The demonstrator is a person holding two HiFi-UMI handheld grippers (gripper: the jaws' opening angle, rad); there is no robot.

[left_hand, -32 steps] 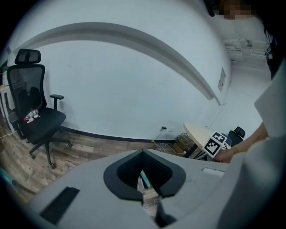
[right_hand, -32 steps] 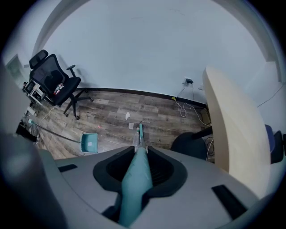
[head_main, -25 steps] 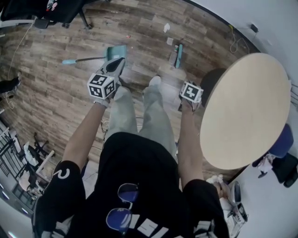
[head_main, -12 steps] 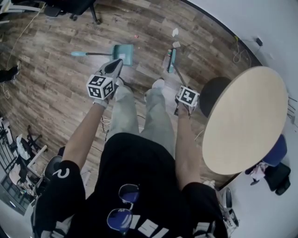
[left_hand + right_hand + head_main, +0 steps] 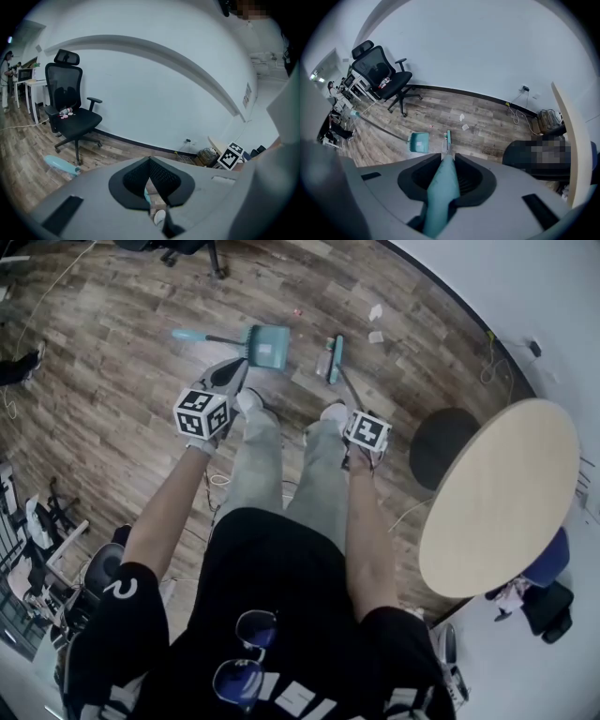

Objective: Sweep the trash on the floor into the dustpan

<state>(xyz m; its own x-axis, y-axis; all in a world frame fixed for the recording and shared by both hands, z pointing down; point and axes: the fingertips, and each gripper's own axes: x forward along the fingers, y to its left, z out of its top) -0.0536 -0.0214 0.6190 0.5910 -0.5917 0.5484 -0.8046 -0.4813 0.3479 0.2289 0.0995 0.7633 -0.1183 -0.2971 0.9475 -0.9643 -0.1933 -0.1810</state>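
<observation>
A teal dustpan (image 5: pixel 267 343) lies on the wood floor ahead of the person's feet, its long handle (image 5: pixel 192 335) pointing left. Just right of it rests the teal broom head (image 5: pixel 335 357). My right gripper (image 5: pixel 356 416) is shut on the broom handle (image 5: pixel 440 197), which runs down to the broom head (image 5: pixel 448 139) beside the dustpan (image 5: pixel 419 141). White paper scraps (image 5: pixel 376 313) and a small red bit (image 5: pixel 298 311) lie beyond the broom. My left gripper (image 5: pixel 234 373) hangs shut and empty above the dustpan's near side; its jaws (image 5: pixel 151 161) meet.
A round wooden table (image 5: pixel 497 493) stands at the right with a dark stool seat (image 5: pixel 445 442) beside it. A black office chair (image 5: pixel 382 75) stands at the far left by the white wall. Cables (image 5: pixel 492 343) lie along the wall.
The person has stepped forward, so dustpan, broom and scraps sit nearer. My right gripper moved left with the broom, bringing its head closer to the dustpan. The left gripper stays shut.
</observation>
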